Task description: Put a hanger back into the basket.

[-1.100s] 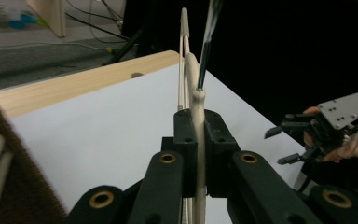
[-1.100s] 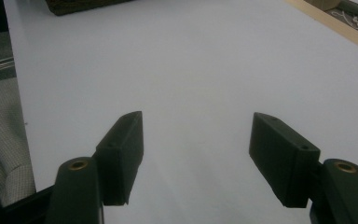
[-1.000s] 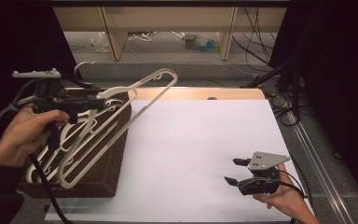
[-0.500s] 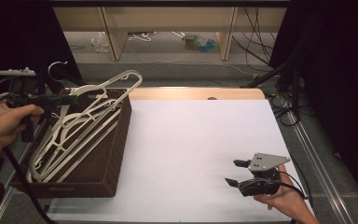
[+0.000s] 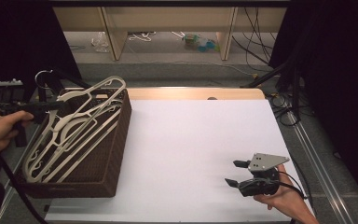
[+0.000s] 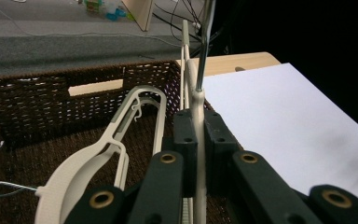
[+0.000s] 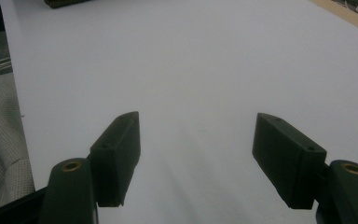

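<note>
At the worktop's left edge, left gripper [image 5: 51,108] fingers clamp a white hanger [image 6: 196,98] over the wicker basket [image 5: 116,154]; its hook could snag other hangers. Right gripper [image 5: 235,173] rests released.

The wicker basket [image 5: 107,158] of hangers [image 5: 74,135] blocks the desk's [image 5: 191,140] left edge; the white top rightward lies open.

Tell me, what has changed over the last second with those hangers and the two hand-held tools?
The left gripper, shut on a white hanger near its hook, has carried it leftward and lower, over the woven basket. The other hangers stayed in the basket. The right gripper stayed put, open over the white table.
</note>
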`<state>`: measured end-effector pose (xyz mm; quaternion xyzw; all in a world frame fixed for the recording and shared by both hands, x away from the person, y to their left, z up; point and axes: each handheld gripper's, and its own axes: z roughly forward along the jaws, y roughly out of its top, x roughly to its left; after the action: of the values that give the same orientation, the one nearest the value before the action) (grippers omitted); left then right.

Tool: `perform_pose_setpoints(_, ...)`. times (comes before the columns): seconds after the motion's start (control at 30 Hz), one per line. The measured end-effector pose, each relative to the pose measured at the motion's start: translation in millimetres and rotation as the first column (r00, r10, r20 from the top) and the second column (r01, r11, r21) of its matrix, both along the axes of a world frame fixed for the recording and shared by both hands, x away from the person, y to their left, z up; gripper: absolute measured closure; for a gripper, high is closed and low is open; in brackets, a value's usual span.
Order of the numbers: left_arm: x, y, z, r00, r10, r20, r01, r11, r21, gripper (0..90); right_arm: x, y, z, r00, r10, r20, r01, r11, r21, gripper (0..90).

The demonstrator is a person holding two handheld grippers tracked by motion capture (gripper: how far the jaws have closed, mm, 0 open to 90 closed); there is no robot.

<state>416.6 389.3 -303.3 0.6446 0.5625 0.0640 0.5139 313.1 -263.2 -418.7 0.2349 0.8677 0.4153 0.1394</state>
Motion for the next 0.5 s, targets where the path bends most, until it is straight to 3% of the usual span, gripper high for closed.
perform_pose_setpoints(0.1,2.8,2.4,-2.4,0.9999,0.014,-0.01,-0.014,0.9999,-0.002,85.4,-0.2,0.6,-0.6,1.0,0.003,-0.004,-0.003,1.0,-0.001,33.4)
perform_pose_setpoints(0.23,7.2,5.2,-6.6,0.9999,-0.01,-0.001,0.01,0.9989,0.045,85.3,-0.4,1.3,-1.3,1.0,0.006,-0.006,-0.006,1.0,-0.004,33.4)
perform_pose_setpoints(0.27,6.1,3.0,-7.2,0.9995,-0.001,-0.03,0.001,0.9999,0.014,85.3,-0.4,1.4,-1.4,0.9999,0.01,-0.008,-0.01,1.0,-0.005,33.4)
perform_pose_setpoints(0.33,6.6,4.2,-9.8,0.9992,-0.006,-0.038,0.007,0.9999,0.01,85.3,-0.6,1.5,-1.4,0.9999,0.008,-0.01,-0.008,1.0,-0.006,33.4)
perform_pose_setpoints(0.37,8.0,6.9,-12.0,0.9992,-0.03,-0.027,0.03,0.9992,0.027,85.3,-0.4,1.3,-1.3,0.9999,0.01,-0.007,-0.01,1.0,-0.005,33.4)
perform_pose_setpoints(0.4,15.8,19.0,-17.3,0.9885,-0.134,0.07,0.122,0.9805,0.154,85.3,-0.4,1.0,-1.1,0.9999,0.009,-0.006,-0.009,1.0,-0.004,33.4)
perform_pose_setpoints(0.43,15.7,19.4,-18.5,0.9883,-0.136,0.07,0.124,0.9804,0.153,85.3,-0.4,0.6,-1.0,0.9999,0.007,-0.009,-0.007,1.0,-0.002,33.4)
perform_pose_setpoints(0.47,6.3,8.4,-18.7,0.9981,-0.025,-0.056,0.026,0.9996,0.015,85.3,-0.4,0.5,-1.0,0.9999,0.006,-0.008,-0.006,1.0,-0.002,33.4)
perform_pose_setpoints(0.5,5.1,7.4,-20.8,0.9966,-0.017,-0.081,0.016,0.9998,-0.014,85.3,-0.3,0.3,-1.2,0.9999,0.007,-0.008,-0.007,1.0,-0.003,33.4)
